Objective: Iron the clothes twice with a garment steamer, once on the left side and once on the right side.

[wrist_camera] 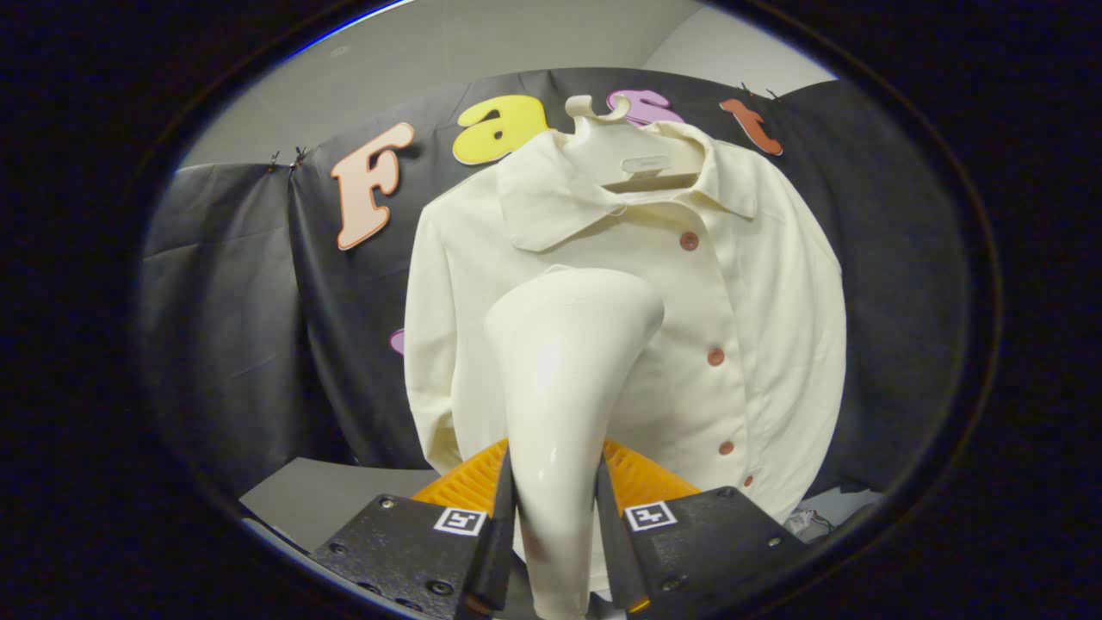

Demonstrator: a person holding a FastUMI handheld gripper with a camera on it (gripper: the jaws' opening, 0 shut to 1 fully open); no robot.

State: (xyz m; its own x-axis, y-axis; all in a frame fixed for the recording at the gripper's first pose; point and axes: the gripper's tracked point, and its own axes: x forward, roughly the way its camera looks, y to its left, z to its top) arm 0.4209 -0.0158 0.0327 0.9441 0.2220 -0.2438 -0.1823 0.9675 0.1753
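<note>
Cream shirt on a pale hanger against the booth wall, buttoned front facing the camera. Garment steamer, head raised before the shirt's chest, beside the button placket. Gripper, jaws clamped on the steamer's handle.

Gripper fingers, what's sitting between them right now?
The cream garment steamer: the gripper is shut on its handle, its head up against the hanging shirt, in the gripper view.
</note>
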